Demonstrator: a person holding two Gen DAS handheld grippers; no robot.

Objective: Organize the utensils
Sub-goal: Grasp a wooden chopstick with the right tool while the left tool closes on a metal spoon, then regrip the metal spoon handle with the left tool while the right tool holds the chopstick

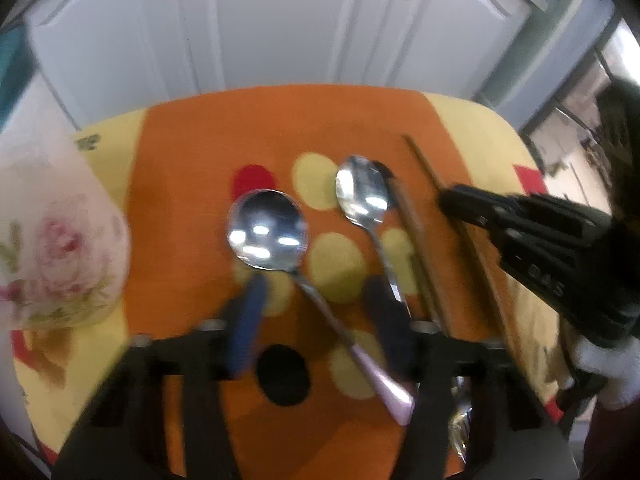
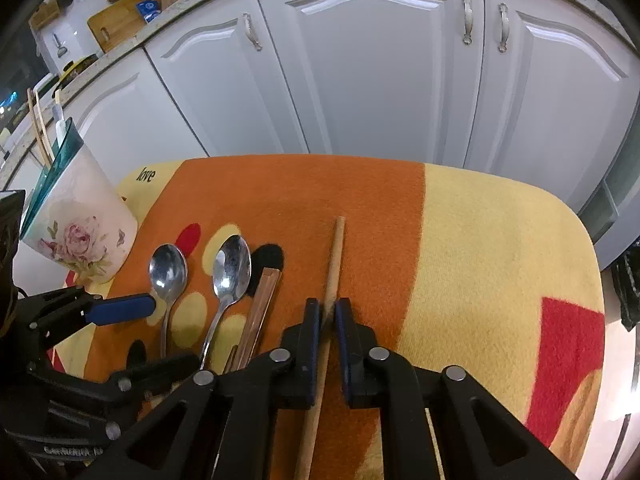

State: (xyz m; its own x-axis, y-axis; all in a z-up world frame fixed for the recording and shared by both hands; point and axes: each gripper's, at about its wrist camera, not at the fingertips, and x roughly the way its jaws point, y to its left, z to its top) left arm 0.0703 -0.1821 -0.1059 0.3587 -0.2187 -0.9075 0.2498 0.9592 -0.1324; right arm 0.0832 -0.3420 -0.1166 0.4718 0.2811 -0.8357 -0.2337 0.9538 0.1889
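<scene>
The right gripper (image 2: 328, 312) pinches the wooden stick (image 2: 335, 256); the left gripper (image 1: 316, 312), jaws spread, straddles the spoon (image 1: 280, 240) and should centre on its handle before closing.

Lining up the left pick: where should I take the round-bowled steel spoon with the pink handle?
Grip the slim steel stem between bowl and pink end, coming from above. The spoon lies flat on the orange blanket, slanting between the open left gripper's fingers, so square the pads across it.
</scene>
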